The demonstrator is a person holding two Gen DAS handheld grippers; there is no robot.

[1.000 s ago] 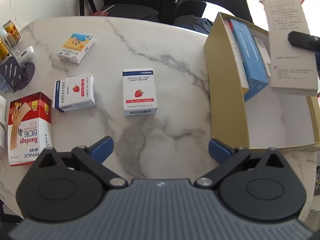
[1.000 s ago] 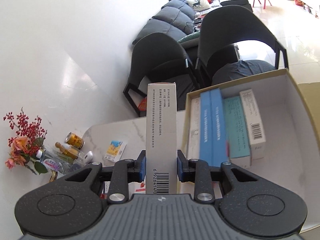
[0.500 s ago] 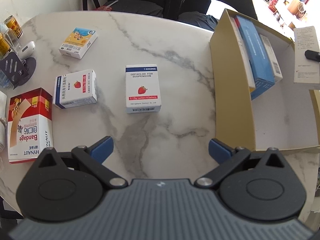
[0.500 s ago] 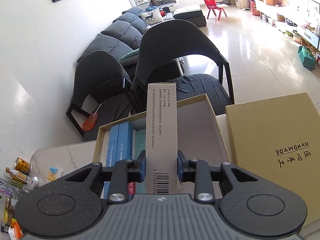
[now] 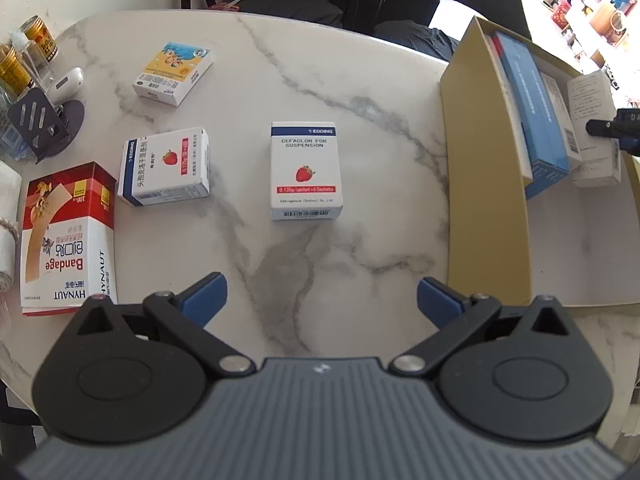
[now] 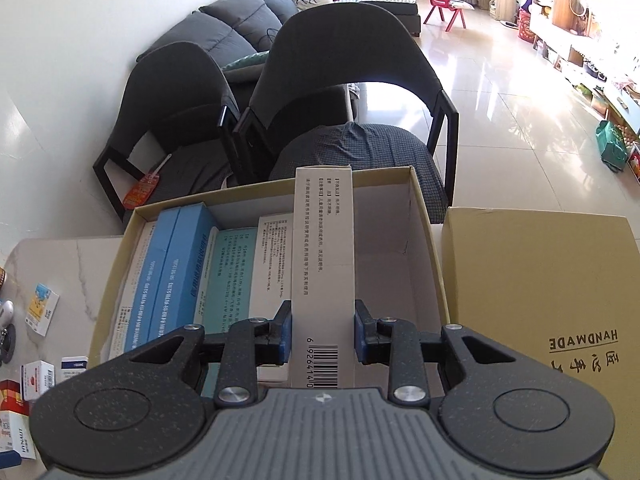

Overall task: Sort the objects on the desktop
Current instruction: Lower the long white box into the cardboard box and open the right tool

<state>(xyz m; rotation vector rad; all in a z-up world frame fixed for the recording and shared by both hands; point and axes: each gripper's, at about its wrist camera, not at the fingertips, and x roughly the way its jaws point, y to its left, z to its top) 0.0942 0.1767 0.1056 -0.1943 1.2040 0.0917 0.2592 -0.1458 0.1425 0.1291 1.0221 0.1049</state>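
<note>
My right gripper (image 6: 322, 330) is shut on a tall white medicine box (image 6: 323, 256), holding it on edge inside the open cardboard box (image 6: 430, 236), right of the blue, teal and white packs (image 6: 176, 268) standing there. The left wrist view shows that white box (image 5: 594, 128) low in the cardboard box (image 5: 480, 152). My left gripper (image 5: 321, 298) is open above the marble table (image 5: 304, 64), nothing between its fingers. Ahead of it lie a white strawberry box (image 5: 306, 172), a second strawberry box (image 5: 166, 166), a yellow and blue box (image 5: 173, 73) and a red bandage box (image 5: 66, 236).
The cardboard box's lid (image 6: 548, 308), printed HANDMADE, lies to its right. Cans, a small bottle and a dark stand (image 5: 36, 124) crowd the table's far left edge. Two dark chairs (image 6: 348, 80) stand behind the table.
My right gripper has carried the white box rightward and down into the cardboard box, beside the packs. The left gripper has stayed open in nearly the same place.
</note>
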